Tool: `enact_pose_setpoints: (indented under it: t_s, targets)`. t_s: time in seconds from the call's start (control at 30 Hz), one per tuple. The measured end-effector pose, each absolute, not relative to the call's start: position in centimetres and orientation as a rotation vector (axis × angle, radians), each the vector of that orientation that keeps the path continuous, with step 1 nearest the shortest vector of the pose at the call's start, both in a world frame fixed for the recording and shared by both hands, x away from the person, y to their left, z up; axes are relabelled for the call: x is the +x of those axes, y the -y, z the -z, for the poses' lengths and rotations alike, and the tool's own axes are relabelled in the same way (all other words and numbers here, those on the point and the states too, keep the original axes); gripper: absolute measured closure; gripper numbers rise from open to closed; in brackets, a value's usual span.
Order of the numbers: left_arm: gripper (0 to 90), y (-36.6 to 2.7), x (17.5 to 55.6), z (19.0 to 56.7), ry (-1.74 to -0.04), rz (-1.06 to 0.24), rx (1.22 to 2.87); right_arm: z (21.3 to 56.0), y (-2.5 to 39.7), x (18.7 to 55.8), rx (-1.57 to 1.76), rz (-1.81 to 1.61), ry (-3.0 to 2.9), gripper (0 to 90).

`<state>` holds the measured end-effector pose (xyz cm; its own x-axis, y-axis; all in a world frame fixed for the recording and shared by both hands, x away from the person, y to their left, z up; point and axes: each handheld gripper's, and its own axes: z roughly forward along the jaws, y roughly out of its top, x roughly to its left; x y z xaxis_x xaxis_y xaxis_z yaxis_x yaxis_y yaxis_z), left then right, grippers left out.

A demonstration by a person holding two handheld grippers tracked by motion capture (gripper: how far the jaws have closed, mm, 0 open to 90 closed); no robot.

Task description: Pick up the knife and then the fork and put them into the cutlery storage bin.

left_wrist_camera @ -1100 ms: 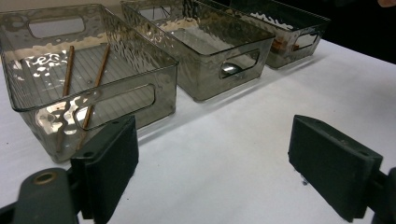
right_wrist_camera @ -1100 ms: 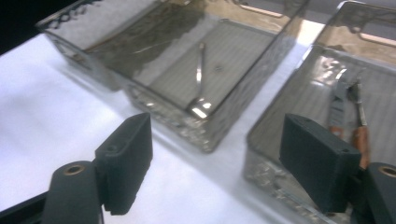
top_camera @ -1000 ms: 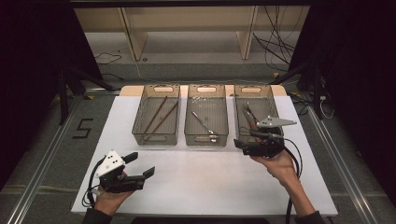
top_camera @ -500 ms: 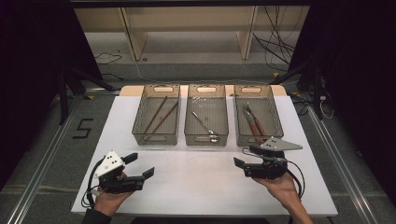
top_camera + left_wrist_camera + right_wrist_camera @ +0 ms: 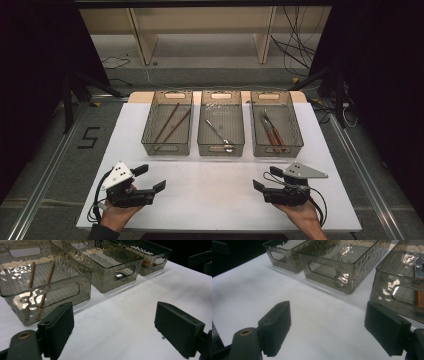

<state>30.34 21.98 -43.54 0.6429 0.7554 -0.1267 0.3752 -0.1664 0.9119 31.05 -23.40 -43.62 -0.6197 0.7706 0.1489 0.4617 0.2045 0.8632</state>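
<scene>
Three smoky clear bins stand in a row at the back of the white mat. The left bin (image 5: 166, 149) (image 5: 57, 291) holds two brown chopsticks (image 5: 170, 125) (image 5: 46, 287). A metal spoon (image 5: 219, 134) lies in the middle bin (image 5: 221, 149) (image 5: 332, 270). The right bin (image 5: 278, 149) (image 5: 397, 290) holds utensils with brown handles (image 5: 272, 132). My left gripper (image 5: 150, 178) (image 5: 117, 327) rests open near the front left, empty. My right gripper (image 5: 266, 178) (image 5: 329, 330) sits open near the front right, empty, jaws pointing inward.
The white mat (image 5: 215, 195) lies on a table with metal rails along both sides. A "5" mark (image 5: 89, 137) is on the floor at the left. Shelving and cables stand behind the bins. Bare mat stretches between the two grippers.
My right gripper has pulled back from the right bin toward the front edge of the mat and come down. The left gripper has hardly moved.
</scene>
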Motion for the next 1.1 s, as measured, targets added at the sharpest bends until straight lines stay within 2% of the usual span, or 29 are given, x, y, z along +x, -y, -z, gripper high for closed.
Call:
enact_pose_setpoints:
  t_s: [1.1]
  targets:
    - [15.7,-21.92,30.43,43.69,-0.91,-0.426,1.788,44.18,23.37,30.77,1.139,-1.385,-2.168,18.9]
